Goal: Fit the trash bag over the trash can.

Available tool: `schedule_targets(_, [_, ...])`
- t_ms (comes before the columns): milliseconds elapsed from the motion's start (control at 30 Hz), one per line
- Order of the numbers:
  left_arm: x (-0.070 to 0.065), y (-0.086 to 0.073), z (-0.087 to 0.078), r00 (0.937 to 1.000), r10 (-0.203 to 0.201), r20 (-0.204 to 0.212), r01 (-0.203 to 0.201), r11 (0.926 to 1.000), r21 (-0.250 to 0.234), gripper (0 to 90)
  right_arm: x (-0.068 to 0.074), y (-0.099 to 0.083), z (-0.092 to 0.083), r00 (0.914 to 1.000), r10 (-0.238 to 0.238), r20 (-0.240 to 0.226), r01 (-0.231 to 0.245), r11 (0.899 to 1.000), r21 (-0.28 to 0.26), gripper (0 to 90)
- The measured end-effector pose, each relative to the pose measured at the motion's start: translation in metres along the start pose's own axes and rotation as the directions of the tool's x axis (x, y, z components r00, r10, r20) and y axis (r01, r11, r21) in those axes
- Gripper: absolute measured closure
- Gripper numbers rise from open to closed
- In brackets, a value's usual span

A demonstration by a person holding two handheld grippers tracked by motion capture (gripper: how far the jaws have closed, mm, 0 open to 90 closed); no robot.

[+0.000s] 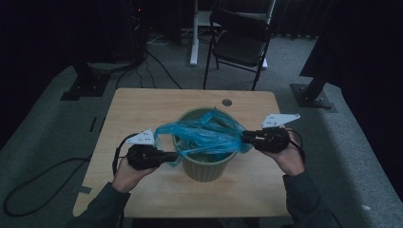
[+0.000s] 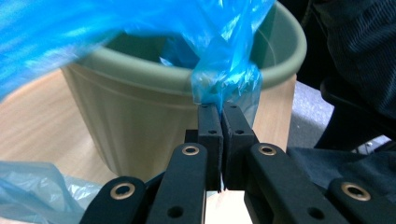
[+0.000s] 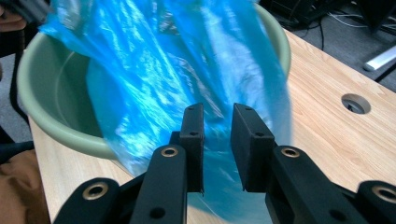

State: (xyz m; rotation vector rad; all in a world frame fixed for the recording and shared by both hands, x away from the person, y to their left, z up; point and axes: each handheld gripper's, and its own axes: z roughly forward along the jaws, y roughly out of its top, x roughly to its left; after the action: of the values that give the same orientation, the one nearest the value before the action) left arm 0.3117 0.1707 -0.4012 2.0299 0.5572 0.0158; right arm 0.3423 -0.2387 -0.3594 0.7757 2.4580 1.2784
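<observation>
Left tongs (image 2: 222, 109) pinch the blue bag (image 2: 224, 84) at the green bin (image 2: 140, 121); right tongs (image 3: 218, 116) stand partly open around it.

The bin (image 1: 205, 164) stands mid-table (image 1: 142, 107), toward the near edge. The bag (image 1: 204, 135) lies across its mouth, stretched between the left gripper (image 1: 172, 156) and the right gripper (image 1: 247, 137). A chair (image 1: 240, 40) stands beyond the far edge.
</observation>
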Motion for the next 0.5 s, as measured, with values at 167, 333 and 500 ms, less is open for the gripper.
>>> schedule_targets(167, [0.000,-0.007,0.009,0.9995,-0.011,0.031,0.010,0.9998,0.016,88.6,-0.002,-0.003,0.002,0.9999,0.016,0.006,-0.016,1.000,0.001,74.9])
schedule_targets(333, [-0.003,-0.010,0.018,0.9989,-0.008,0.047,0.006,0.9993,0.037,88.7,-0.001,-0.002,0.001,0.9998,0.020,0.008,-0.020,1.000,0.000,74.6])
schedule_targets(500, [-0.009,-0.013,0.029,0.9976,0.003,0.070,-0.007,0.9978,0.066,88.7,0.001,-0.003,0.001,0.9999,0.017,0.001,-0.017,1.000,0.012,74.2])
